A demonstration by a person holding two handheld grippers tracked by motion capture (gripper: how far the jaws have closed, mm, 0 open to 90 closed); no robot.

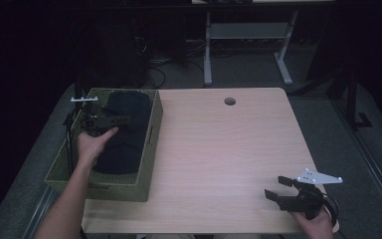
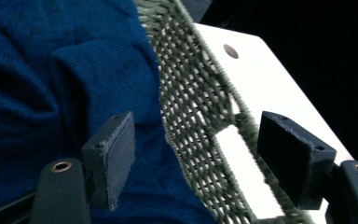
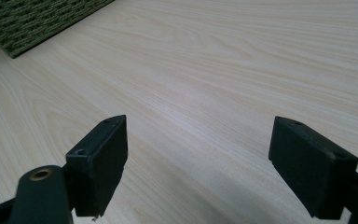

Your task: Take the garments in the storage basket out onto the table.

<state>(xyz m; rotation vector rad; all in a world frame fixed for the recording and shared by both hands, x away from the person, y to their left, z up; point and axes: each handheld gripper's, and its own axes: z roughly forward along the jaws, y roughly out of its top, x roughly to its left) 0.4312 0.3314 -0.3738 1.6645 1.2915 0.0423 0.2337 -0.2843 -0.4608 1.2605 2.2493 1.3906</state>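
Note:
A green woven basket (image 1: 149,149) stands on the left part of the table, with dark blue knitted clothing (image 1: 124,149) piled inside. My left gripper (image 1: 119,119) hovers over the clothing near the basket's far end. In the left gripper view it (image 2: 200,158) is open and straddles the basket wall (image 2: 191,107), one jaw over the blue fabric (image 2: 51,84) and the other outside over the table. My right gripper (image 1: 277,188) stands open above the table's front right corner. Nothing but bare wood lies between its jaws (image 3: 196,163).
The light wooden table (image 1: 229,149) has a round cable hole (image 1: 230,101) near its far edge. The basket's corner (image 3: 28,23) shows far off in the right gripper view. Behind the table stand desk legs (image 1: 207,50) and cables on a dark floor.

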